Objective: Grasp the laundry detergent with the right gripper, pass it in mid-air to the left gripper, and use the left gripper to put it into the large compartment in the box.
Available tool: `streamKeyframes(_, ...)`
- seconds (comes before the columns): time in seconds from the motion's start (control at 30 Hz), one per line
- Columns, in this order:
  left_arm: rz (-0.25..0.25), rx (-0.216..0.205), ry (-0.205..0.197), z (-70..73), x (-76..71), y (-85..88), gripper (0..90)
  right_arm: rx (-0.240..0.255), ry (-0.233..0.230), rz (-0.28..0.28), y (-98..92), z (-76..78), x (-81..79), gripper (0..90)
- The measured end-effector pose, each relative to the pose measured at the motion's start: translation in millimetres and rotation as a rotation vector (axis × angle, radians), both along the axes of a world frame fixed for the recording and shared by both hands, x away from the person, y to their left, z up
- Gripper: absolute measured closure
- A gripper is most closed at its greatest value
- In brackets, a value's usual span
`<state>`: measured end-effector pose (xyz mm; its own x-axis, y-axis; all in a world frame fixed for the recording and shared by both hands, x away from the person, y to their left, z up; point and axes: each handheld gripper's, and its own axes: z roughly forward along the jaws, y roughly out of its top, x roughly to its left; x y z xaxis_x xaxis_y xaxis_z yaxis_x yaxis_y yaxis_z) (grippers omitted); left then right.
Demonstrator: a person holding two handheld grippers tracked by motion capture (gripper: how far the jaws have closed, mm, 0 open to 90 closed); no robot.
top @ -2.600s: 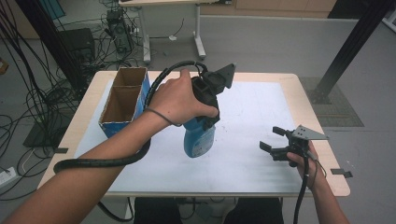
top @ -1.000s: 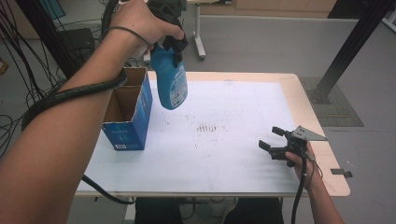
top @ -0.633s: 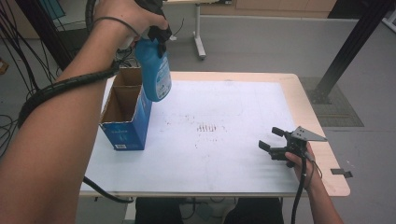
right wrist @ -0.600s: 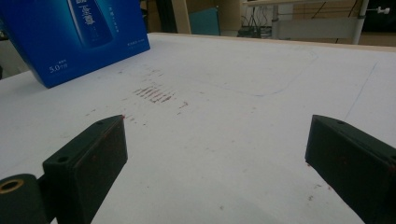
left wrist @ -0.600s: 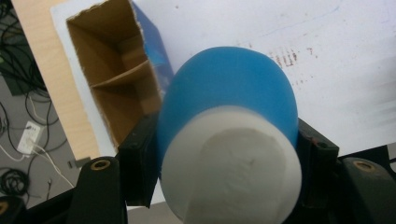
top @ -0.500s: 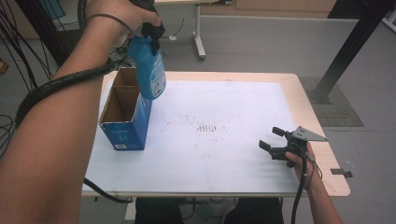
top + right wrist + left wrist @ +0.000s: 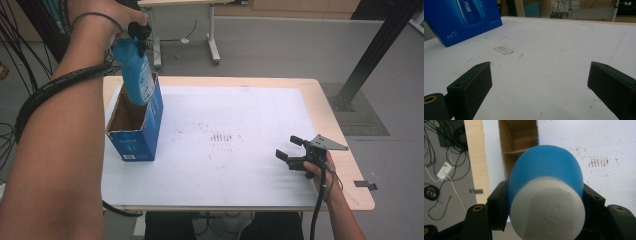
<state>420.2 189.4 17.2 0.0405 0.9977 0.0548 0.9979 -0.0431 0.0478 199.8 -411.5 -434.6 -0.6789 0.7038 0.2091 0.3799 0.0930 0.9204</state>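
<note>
A blue bottle (image 7: 136,75) with a white cap (image 7: 546,217) hangs upright, its base over the open top of a blue cardboard box (image 7: 135,125) at the table's left side. My left gripper (image 7: 138,36) is shut on the bottle's upper end, high above the box. In the left gripper view the bottle (image 7: 546,175) sits clamped between both jaws, with the box's brown inside (image 7: 520,142) right below. My right gripper (image 7: 286,148) rests low near the table's front right, open with nothing between its jaws. The right gripper view shows the same open gripper (image 7: 541,87) and the box (image 7: 464,20) at far left.
A white sheet (image 7: 250,120) with small reddish marks (image 7: 222,136) covers the wooden table (image 7: 350,165). Cables lie on the floor (image 7: 10,100) to the left. A desk leg (image 7: 212,30) and a dark post (image 7: 370,55) stand beyond the table.
My left hand has carried the bottle leftward, from above the sheet beside the box to over the box's open top. The right gripper has stayed still.
</note>
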Motion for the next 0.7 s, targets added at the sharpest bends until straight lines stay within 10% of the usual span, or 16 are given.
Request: streamKeyframes(0.7, 0.119, 0.006, 0.005, -4.9, -3.2, 40.1, 37.3, 0.004, 0.011, -0.019, 0.7, 1.2, -0.3, 5.5)
